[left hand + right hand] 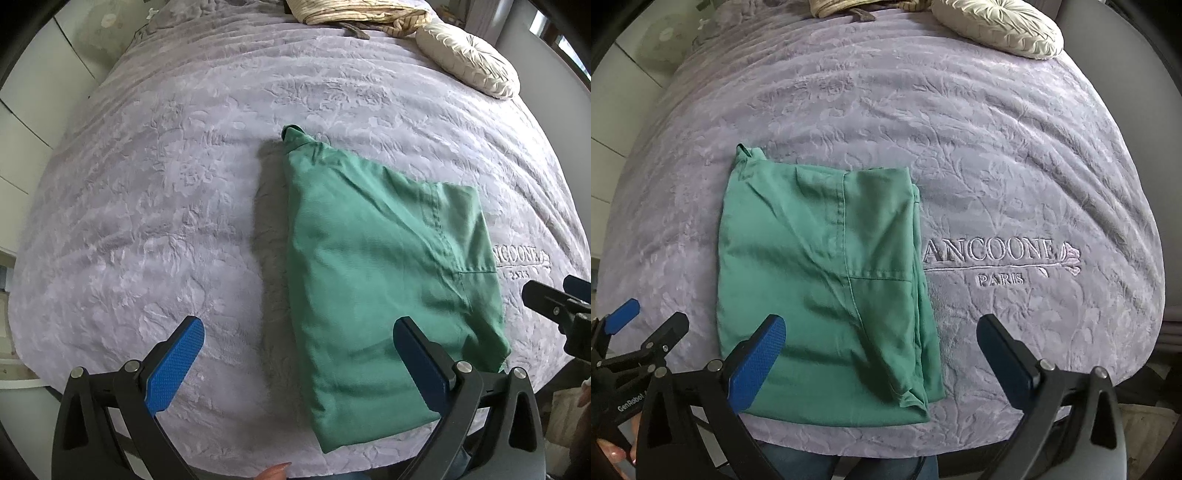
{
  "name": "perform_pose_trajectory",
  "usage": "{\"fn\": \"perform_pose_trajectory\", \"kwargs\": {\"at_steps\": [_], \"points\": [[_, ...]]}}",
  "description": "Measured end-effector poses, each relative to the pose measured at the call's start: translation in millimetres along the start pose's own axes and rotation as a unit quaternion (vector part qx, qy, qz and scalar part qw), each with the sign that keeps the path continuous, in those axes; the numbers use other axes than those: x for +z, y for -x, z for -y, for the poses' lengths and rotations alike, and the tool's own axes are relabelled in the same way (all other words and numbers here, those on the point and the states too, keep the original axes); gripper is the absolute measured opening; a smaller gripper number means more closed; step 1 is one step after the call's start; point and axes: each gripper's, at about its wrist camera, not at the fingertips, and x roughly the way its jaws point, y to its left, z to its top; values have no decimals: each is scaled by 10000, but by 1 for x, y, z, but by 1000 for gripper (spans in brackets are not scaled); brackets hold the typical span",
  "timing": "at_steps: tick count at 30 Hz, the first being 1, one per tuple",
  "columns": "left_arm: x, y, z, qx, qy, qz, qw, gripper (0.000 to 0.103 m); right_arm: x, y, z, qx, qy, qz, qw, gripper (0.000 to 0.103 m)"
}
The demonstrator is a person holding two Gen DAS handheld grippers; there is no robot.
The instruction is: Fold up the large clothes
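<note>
A green garment (pixel 373 280) lies folded into a narrow stack on a lilac bedspread (pixel 147 221), near the bed's front edge. It also shows in the right wrist view (pixel 827 280), with a collar or cuff poking out at its far left corner. My left gripper (pixel 299 362) is open and empty, held above the garment's near left part. My right gripper (pixel 881 354) is open and empty above the garment's near right corner. The left gripper also shows at the left edge of the right wrist view (pixel 646 325), and the right one at the right edge of the left wrist view (pixel 554 295).
A cream round cushion (pixel 1001 26) and a striped beige cloth pile (pixel 354 14) lie at the far end of the bed. Embroidered lettering (pixel 993 258) lies right of the garment. White cupboards (pixel 26 122) stand to the left.
</note>
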Motion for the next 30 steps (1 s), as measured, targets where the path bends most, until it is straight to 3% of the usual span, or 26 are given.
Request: {"fn": "perform_pose_trajectory", "kwargs": {"at_steps": [8, 30], "points": [[0, 2, 6, 237, -118, 39, 9996, 103, 3, -2, -3, -123, 16, -33, 9999, 103], [-3, 3, 4, 238, -70, 29, 9997, 103, -1, -3, -6, -218, 55, -35, 9997, 103]]}}
